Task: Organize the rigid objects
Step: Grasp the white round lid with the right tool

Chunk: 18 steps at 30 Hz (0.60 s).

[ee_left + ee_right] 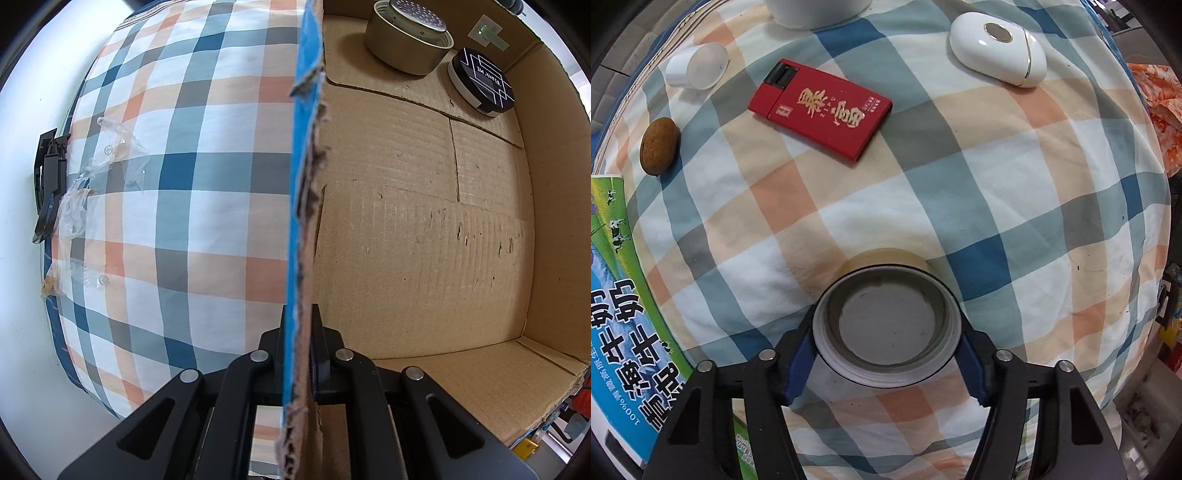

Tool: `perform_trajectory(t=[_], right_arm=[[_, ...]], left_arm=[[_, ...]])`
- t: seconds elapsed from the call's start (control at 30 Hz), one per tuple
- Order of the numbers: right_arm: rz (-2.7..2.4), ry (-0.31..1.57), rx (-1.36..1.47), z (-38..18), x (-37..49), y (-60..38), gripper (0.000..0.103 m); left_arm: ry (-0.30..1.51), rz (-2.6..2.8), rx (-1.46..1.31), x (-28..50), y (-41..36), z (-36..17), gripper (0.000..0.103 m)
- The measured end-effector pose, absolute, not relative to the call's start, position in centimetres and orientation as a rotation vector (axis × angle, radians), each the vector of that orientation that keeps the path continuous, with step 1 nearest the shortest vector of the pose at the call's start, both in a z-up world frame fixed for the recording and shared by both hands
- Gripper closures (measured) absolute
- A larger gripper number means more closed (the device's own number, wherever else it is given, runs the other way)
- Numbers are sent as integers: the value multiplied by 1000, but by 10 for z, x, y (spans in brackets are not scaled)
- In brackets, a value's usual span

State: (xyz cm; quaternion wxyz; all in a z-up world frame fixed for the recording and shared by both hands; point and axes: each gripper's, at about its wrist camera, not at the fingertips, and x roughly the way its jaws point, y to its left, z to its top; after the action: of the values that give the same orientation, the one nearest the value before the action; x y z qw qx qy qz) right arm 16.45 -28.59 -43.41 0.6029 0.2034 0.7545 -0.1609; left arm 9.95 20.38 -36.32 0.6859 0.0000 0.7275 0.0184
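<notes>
Left tool (pixel 298 354) clenched on cardboard box (pixel 417 229) wall; gold tin (pixel 406 40), black round tin (pixel 482 81) inside at far end. Right tool (pixel 886 350) grasping tape roll (pixel 886 325) above checked cloth (pixel 1015 184).

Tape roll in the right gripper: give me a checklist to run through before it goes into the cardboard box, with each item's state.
1. Right gripper shut on the tape roll, fingers on both sides: ok.
2. Roll lifted off the checked cloth: cannot tell.
3. Left gripper shut on the cardboard box wall, steadying it: ok.
4. Free floor in the box: ok; only the metal tin and black round case sit in the far corner.
5. Red box, white mouse, walnut apart from the roll: ok.
6. Path from roll to box: cannot tell; no view shows both.
</notes>
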Motion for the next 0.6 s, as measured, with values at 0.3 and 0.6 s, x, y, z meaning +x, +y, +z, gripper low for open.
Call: perform_trajectory(t=[0.3,0.6], right_arm=[[-375,1755,467,-437,172,-285,36],[-361,1726,409,-416,175,-271,36]], left_arm=[[1627,42,-1,100,202,-362,98],[1626,42,0,99,202,-362,98]])
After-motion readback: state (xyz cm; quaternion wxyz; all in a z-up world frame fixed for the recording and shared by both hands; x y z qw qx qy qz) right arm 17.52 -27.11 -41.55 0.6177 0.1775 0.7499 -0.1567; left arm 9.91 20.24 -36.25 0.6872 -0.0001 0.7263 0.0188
